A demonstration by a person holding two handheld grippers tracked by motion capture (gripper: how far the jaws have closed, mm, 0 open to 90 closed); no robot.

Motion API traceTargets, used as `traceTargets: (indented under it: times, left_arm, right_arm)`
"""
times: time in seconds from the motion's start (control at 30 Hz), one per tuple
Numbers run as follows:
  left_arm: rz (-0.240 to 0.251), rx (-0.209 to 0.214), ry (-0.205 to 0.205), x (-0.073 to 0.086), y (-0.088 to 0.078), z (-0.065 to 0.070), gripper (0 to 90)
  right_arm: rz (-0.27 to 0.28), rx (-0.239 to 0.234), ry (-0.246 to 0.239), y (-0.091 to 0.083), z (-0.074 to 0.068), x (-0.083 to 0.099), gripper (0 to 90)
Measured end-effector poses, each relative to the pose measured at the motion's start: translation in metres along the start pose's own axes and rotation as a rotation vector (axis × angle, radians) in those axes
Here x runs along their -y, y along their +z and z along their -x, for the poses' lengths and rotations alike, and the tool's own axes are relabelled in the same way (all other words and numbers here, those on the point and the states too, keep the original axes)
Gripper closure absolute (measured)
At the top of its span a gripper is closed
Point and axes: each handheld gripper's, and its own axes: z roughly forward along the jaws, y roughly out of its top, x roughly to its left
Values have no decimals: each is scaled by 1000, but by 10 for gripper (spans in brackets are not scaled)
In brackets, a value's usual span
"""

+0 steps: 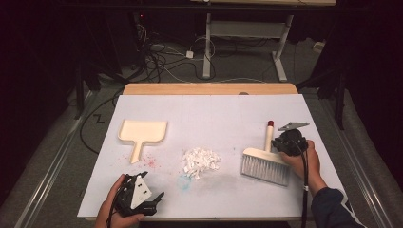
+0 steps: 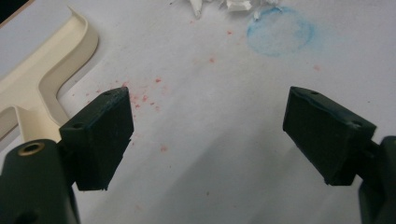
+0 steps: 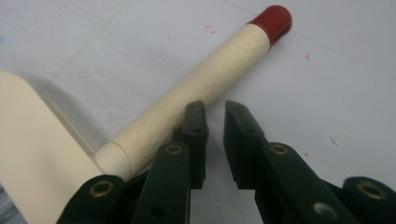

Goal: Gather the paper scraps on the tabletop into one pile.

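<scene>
Between dustpan (image 1: 142,131) and brush (image 1: 266,161): paper scraps (image 1: 201,161).

brush (image 1: 266,159): cream plastic handle (image 3: 196,88) with a faintly dimpled, matt surface, glossy red cap (image 3: 273,18), pale grey bristles (image 1: 263,170). dustpan (image 1: 141,133): smooth cream plastic with a slight sheen. scraps (image 1: 200,161): crumpled white paper. table cover (image 1: 214,114): matt white sheet, stained with red specks and a blue ring; wood edge (image 1: 209,89) beyond.
</scene>
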Motion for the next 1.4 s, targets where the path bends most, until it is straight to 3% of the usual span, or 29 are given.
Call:
traceTargets:
  times: [0.1, 0.17, 0.3, 0.37, 0.43, 0.5, 0.57, 0.63, 0.7, 0.83, 0.97, 1.23, 1.4]
  left_arm:
    - [1, 2, 0, 0, 0, 0, 154]
    - [-2, 2, -1, 0, 1, 0, 154]
    - [3, 1, -3, 0, 0, -1, 154]
    - [8, -3, -8, -1, 0, -2, 154]
    - [15, -8, -15, -1, -1, -3, 154]
    - [19, -13, -22, -1, 0, -5, 154]
    - [19, -19, -22, -1, 0, -6, 154]
    - [23, -24, -23, -2, 1, -6, 154]
    - [23, -28, -15, -3, 0, -4, 154]
    - [36, -53, -14, -4, -3, -2, 154]
    - [34, -62, -23, -2, -3, -4, 154]
    - [28, -65, -37, 0, -1, -7, 154]
    - [22, -58, -31, -1, 1, -7, 154]
  right_arm:
    - [-15, 6, -23, 3, -5, -2, 773]
    - [-11, -7, -17, 3, -5, -1, 768]
    - [4, 15, -13, 0, -4, -1, 730]
    - [28, 23, -8, -7, -3, 0, 635]
    - [115, -21, -2, -20, -2, 3, 544]
    - [247, -53, -60, -40, -8, 11, 455]
    - [353, -46, -116, -59, -17, 23, 381]
    - [396, -47, -117, -71, -26, 34, 302]
    - [410, -30, -103, -79, -37, 46, 255]
    - [444, -31, -153, -93, -57, 69, 217]
    - [439, -24, -195, -101, -69, 82, 200]
    - [425, -38, -203, -98, -68, 85, 192]
    - [429, -22, -212, -98, -68, 85, 191]
